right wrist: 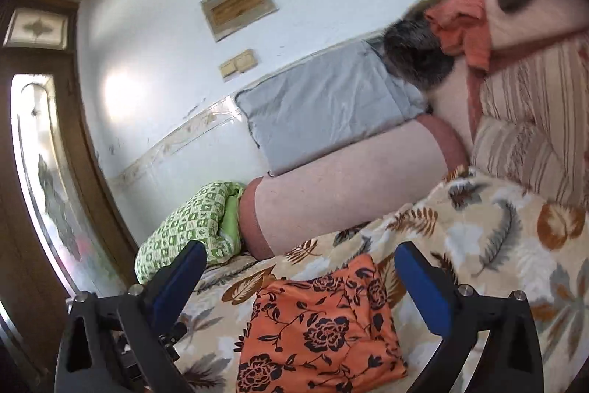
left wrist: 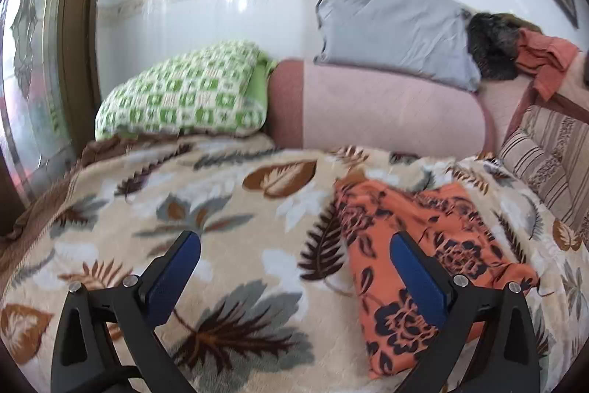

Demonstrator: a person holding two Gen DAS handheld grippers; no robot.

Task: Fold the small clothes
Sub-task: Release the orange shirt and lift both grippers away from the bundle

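An orange garment with dark flower print [left wrist: 416, 245] lies folded into a rough rectangle on the leaf-patterned blanket [left wrist: 228, 209]. My left gripper [left wrist: 294, 240] is open and empty above the blanket, just left of the garment; its right finger overlaps the garment's left part in view. In the right wrist view the same garment [right wrist: 320, 323] lies flat below and between the fingers of my right gripper [right wrist: 298, 251], which is open and empty. A piece of the left gripper shows at the lower left of the right wrist view.
A green checked pillow [left wrist: 184, 91], a pink bolster [left wrist: 386, 105] and a grey pillow [left wrist: 390, 24] lie along the white wall. A striped cushion [left wrist: 545, 164] sits at right. Orange and dark cloths [left wrist: 541, 58] are piled at the back right. A wooden door frame [left wrist: 73, 24] stands at left.
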